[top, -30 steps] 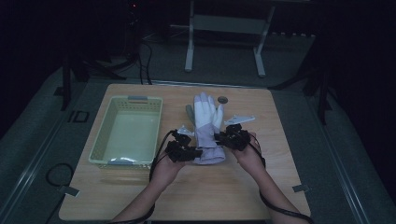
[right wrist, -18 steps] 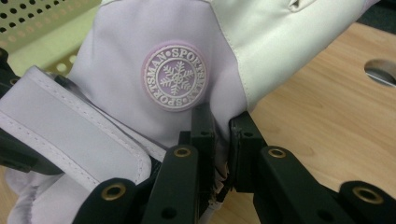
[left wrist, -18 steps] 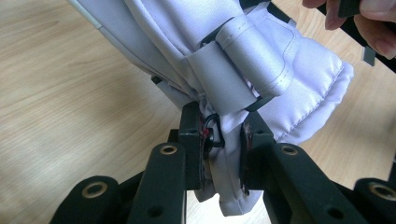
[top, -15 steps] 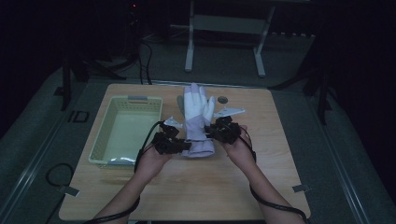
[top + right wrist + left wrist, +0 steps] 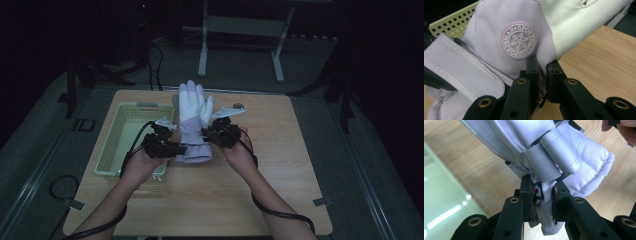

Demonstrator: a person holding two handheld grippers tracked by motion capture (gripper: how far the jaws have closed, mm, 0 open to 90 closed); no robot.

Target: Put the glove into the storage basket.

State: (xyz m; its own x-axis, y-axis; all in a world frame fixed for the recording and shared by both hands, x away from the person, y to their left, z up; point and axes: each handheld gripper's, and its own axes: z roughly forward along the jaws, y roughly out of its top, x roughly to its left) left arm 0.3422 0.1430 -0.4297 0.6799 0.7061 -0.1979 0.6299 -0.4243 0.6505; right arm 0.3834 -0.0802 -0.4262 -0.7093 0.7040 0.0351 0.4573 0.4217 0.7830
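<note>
Above the table, both grippers, left and right, pinch the glove cuff; it looks soft, light and floppy.

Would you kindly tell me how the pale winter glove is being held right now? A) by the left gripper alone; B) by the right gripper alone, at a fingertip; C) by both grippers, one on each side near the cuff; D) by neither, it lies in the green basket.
C: the left gripper and the right gripper each pinch the glove fabric near its cuff.
</note>
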